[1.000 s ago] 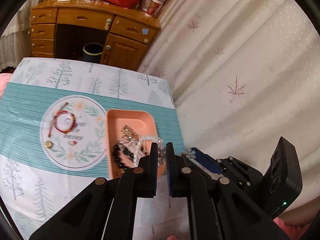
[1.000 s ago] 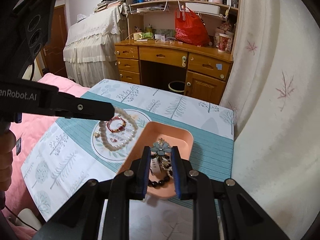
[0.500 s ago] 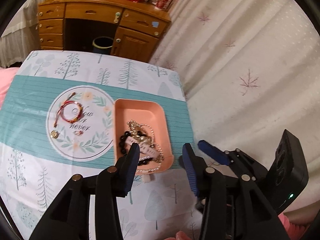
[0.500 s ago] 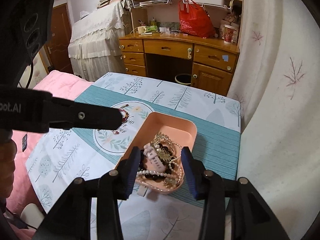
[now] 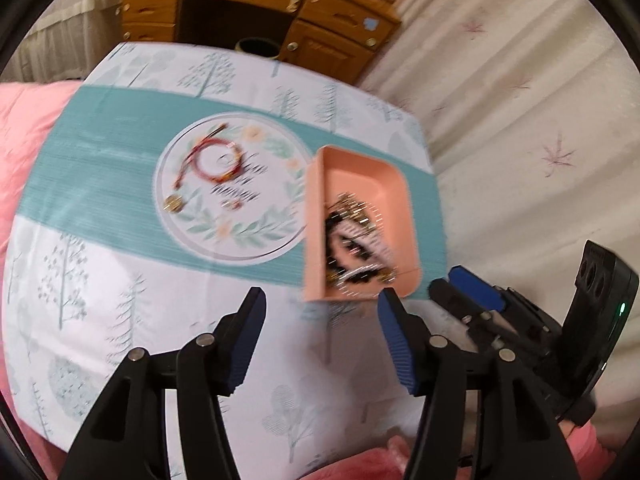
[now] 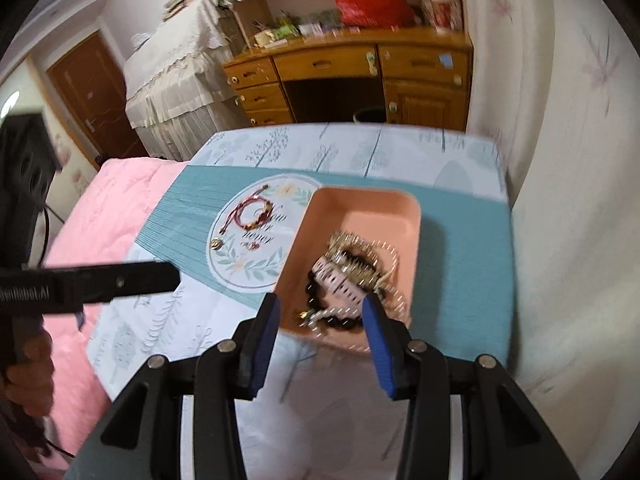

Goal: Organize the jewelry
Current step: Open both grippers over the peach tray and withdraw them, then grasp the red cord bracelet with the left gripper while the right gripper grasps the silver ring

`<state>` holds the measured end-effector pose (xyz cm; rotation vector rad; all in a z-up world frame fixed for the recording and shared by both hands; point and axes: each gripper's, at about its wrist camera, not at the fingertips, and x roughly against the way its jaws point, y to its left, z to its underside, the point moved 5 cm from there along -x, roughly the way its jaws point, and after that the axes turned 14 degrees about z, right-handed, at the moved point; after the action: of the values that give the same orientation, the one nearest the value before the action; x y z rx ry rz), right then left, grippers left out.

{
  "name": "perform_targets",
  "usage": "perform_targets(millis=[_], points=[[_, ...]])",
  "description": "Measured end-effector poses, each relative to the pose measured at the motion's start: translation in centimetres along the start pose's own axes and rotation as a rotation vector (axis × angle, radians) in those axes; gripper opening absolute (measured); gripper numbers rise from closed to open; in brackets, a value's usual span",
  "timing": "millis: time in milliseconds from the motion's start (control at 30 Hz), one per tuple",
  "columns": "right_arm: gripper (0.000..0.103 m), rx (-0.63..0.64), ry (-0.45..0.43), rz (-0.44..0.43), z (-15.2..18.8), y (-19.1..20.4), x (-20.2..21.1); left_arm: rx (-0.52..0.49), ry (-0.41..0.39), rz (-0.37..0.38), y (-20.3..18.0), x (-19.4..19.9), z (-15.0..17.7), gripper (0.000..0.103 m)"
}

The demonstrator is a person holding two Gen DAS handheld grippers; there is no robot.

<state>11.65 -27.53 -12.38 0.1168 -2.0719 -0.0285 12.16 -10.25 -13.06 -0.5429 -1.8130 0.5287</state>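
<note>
Open tablecloth (image 5: 120, 288) lies between the left gripper (image 5: 320, 320) and a red bracelet (image 5: 212, 160); the pink tray (image 6: 360, 208), heaped with jewelry (image 6: 352, 280), blocks the right, a curtain (image 6: 560, 200) close beside

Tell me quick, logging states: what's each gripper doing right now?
Left gripper: jaws open, holding nothing.
Right gripper: jaws open, holding nothing.
</note>
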Motion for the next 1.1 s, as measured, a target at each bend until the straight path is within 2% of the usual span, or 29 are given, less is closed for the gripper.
perform_targets(millis=[133,267,367,467,667,767,800,933,1100], points=[[0.045,-0.089,0.07,-0.046,0.4,0.6,-1.2,0.019,0.034,-0.037,2.7,0.8,0.5,0.057],[0.045,-0.179,0.126,-0.078,0.6,1.5,-2.3,0.016,0.074,-0.078,5.2,1.9,0.7,0.068],[0.045,-0.211,0.147,-0.073,0.5,2.6,-2.9,0.009,0.101,-0.108,6.9,2.8,0.2,0.07],[0.045,-0.221,0.142,-0.062,0.1,4.0,-3.2,-0.005,0.138,-0.133,8.5,3.6,-0.7,0.078],[0.045,-0.181,0.101,-0.036,-1.0,7.9,-4.0,-0.095,0.253,-0.202,10.7,4.0,-3.1,0.08],[0.045,-0.165,0.073,-0.009,-1.5,9.7,-4.8,-0.155,0.31,-0.206,10.9,3.6,-4.5,0.086],[0.045,-0.155,0.061,0.015,-1.7,10.1,-5.1,-0.178,0.327,-0.211,10.9,3.4,-5.0,0.089],[0.045,-0.09,-0.026,0.138,-2.4,12.2,-5.9,-0.273,0.383,-0.225,10.8,2.2,-7.9,0.093],[0.045,-0.043,-0.147,0.255,-2.8,14.2,-7.3,-0.295,0.433,-0.202,10.9,-0.8,-11.2,0.093]])
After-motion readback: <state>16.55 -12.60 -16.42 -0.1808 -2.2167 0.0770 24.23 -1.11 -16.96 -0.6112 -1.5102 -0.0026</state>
